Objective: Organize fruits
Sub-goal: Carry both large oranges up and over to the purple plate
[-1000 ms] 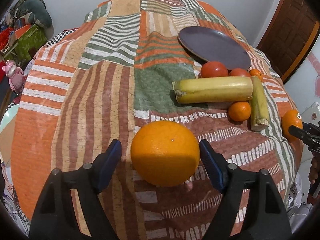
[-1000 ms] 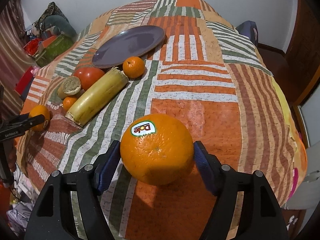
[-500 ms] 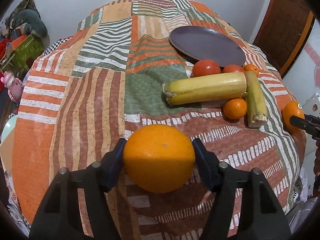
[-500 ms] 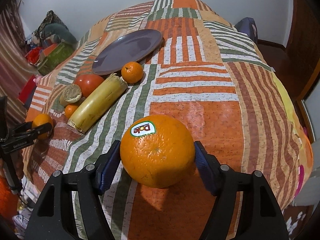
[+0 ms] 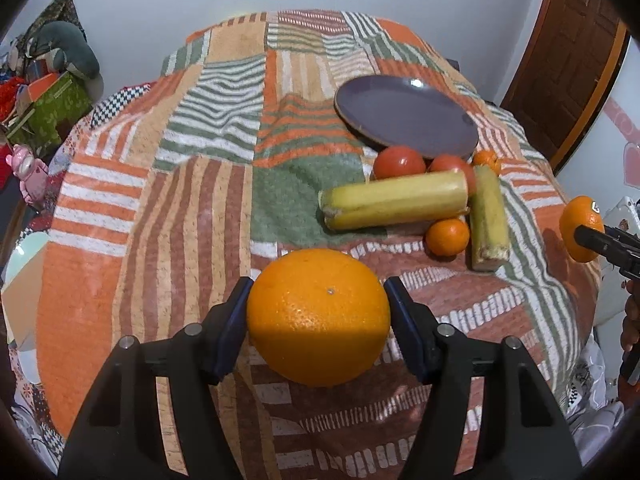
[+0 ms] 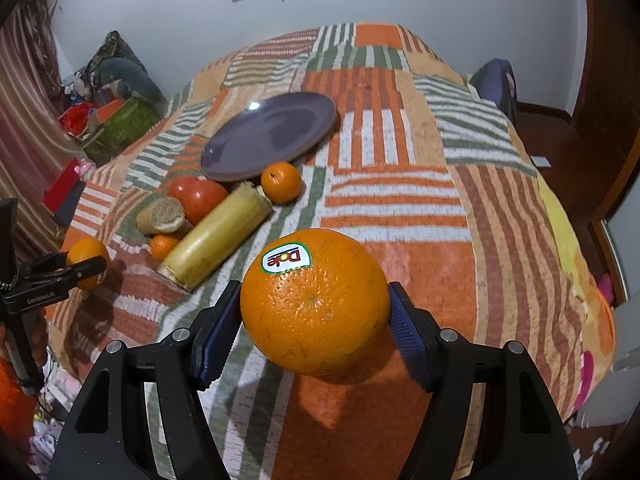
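Observation:
My left gripper (image 5: 318, 292) is shut on a large plain orange (image 5: 318, 320), held just above the patchwork cloth. My right gripper (image 6: 314, 292) is shut on a second large orange (image 6: 314, 312) with a Dole sticker, also off the cloth. Each view shows the other gripper at its edge: the right gripper (image 5: 588, 236) at far right, the left gripper (image 6: 86, 268) at far left. A purple plate (image 5: 408, 116) (image 6: 272, 136) lies bare farther back. In front of it lie two tomatoes (image 5: 399, 162), a long yellow stalk (image 5: 394, 200) (image 6: 216, 240), a shorter stalk (image 5: 488, 216) and small oranges (image 5: 447, 237) (image 6: 281, 182).
The patchwork cloth (image 5: 180, 220) covers a rounded surface that drops off at every side. Boxes and soft toys (image 5: 52, 96) are piled at the far left by the wall. A wooden door (image 5: 576, 52) stands at the right.
The left jaws stood apart from the plain orange, then shut on it and raised it off the cloth. The right gripper kept its hold on the Dole orange and barely moved.

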`<state>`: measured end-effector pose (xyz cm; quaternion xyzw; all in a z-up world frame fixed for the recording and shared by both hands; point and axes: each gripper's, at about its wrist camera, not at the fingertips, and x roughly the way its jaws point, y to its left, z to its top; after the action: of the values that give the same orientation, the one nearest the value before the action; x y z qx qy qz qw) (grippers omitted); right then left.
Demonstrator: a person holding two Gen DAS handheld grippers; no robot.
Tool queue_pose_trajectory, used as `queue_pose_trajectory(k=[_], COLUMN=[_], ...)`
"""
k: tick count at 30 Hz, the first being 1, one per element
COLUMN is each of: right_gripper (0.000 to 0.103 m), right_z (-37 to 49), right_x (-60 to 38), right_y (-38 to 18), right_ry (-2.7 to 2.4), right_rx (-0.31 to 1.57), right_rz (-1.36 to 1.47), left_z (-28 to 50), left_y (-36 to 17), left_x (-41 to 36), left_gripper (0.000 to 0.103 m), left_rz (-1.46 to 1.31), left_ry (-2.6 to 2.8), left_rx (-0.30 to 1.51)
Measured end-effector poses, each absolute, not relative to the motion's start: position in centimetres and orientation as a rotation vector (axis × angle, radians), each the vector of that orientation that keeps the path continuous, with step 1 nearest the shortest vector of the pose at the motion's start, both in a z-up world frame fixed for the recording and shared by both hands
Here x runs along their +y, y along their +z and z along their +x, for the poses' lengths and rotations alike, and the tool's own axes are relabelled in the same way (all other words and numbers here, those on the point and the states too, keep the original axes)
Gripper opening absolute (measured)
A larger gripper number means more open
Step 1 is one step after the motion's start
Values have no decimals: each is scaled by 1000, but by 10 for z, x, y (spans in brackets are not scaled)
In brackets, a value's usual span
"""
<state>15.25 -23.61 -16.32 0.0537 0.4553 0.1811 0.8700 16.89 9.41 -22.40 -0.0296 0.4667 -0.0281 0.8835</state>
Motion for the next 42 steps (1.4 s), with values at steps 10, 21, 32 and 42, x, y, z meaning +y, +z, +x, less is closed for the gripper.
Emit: queue_pose_trajectory(k=[10, 21, 32, 42], right_gripper=[68, 68, 68, 68], right_z=[160, 176, 203, 237], right_x=[-228, -213, -197, -187], right_y=[-134, -102, -81, -79], right_ry=[391, 419, 454, 467], right_rx=[874, 778, 693, 662], right_rz=[91, 67, 61, 48], left_z=[178, 201, 234, 273], left_y=[-181, -145, -118, -119], left_x=[87, 65, 53, 52], left_gripper=[65, 65, 65, 65], left_rz=[-68, -58, -42, -49], left_ry=[-62, -120, -142, -146], left_rx=[854, 769, 709, 721])
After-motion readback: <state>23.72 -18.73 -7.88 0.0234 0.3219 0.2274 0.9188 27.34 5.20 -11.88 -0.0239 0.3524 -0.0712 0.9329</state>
